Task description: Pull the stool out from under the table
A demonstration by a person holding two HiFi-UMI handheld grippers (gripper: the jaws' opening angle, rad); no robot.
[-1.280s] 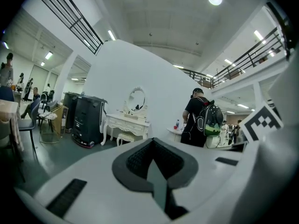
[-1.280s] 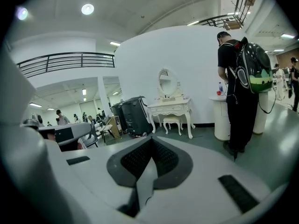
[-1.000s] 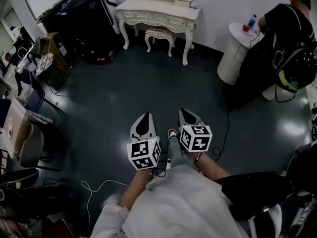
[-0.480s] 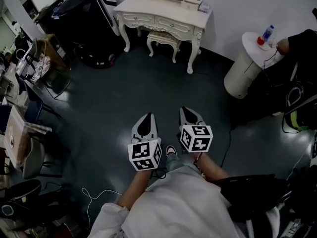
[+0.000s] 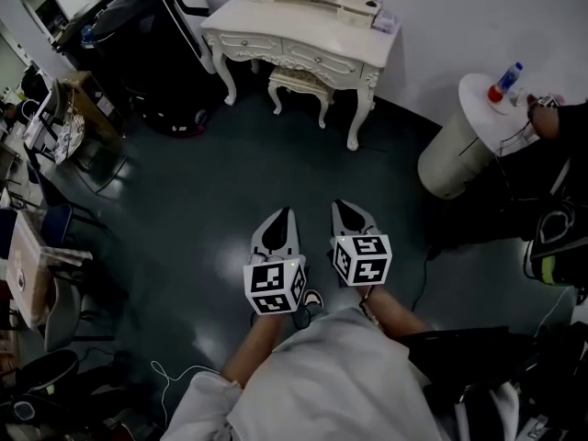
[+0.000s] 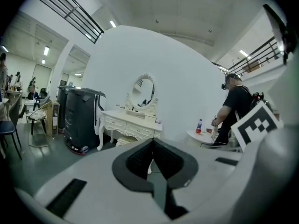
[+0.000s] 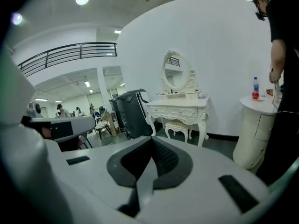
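The room is a large hall with a dark, glossy floor point(image 5: 211, 200) and a white back wall.

**Claws.** The left claw point(image 5: 283, 211) and the right claw point(image 5: 338, 203) are held side by side just ahead of the person's body. Each gripper view shows its own jaws fully clenched, tip against tip, with nothing between them. Both claws point toward the furniture ahead.

**Task item.** The stool point(image 5: 299, 79) stands well ahead of both claws, across open floor. It is tucked partly under the worktop point(image 5: 303, 37), between that worktop's front legs, with its padded seat facing the claws. Nothing is in contact with it; the pull has not begun.

**Handling (judgement).**
- The carved frame looks rigid and moderately light; it should slide rather than need lifting.
- The seat cushion is soft and gives a poor hold. Take hold of the hard seat rail at the near edge, or of a front leg just below it.
- The glossy paint may be slippery under the pads; close firmly and pull level to avoid tipping it on its curved legs.
- The glossy floor should offer little drag.

**Containers.**
- Ahead and to the right of the right claw, a round white pedestal point(image 5: 459, 150) carries a bottle point(image 5: 505, 81) with a blue cap; its fill cannot be made out.
- Ahead and to the left of the left claw, a large black case point(image 5: 147, 44) stands closed beside the worktop.
- The worktop drawers are shut; their contents are hidden.
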